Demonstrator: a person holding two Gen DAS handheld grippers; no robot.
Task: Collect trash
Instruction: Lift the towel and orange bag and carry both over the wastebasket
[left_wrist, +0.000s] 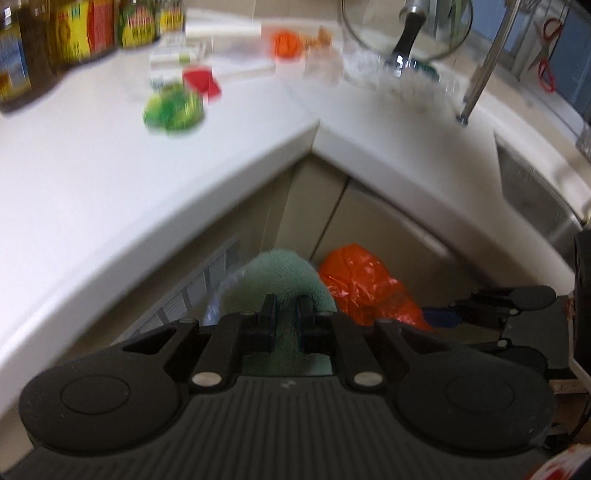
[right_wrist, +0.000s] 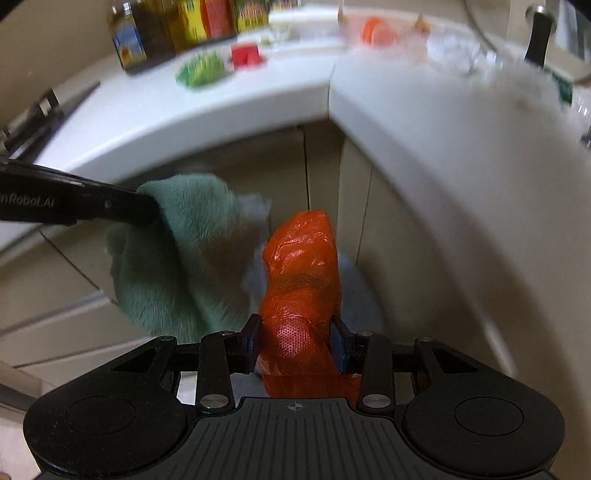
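Left gripper: jaws closed tight on one green fuzzy cloth, which hangs forward of them. Right gripper: jaws part open, pressed on either side of one orange plastic bag, bulging and crumpled above them. Both items are held below the edge of the white corner surface, in front of the beige cabinet doors, cloth just beside bag. A pale blue shape shows under the bag; whether it is a bin cannot be told. Handling note, as judgement: keep both grips firm, bring each item over the receptacle before release, and let go of one at a time so neither snags the other. On the surface, blurred: one green wrapper, one red scrap, one orange piece, one glass lid, about five bottles.
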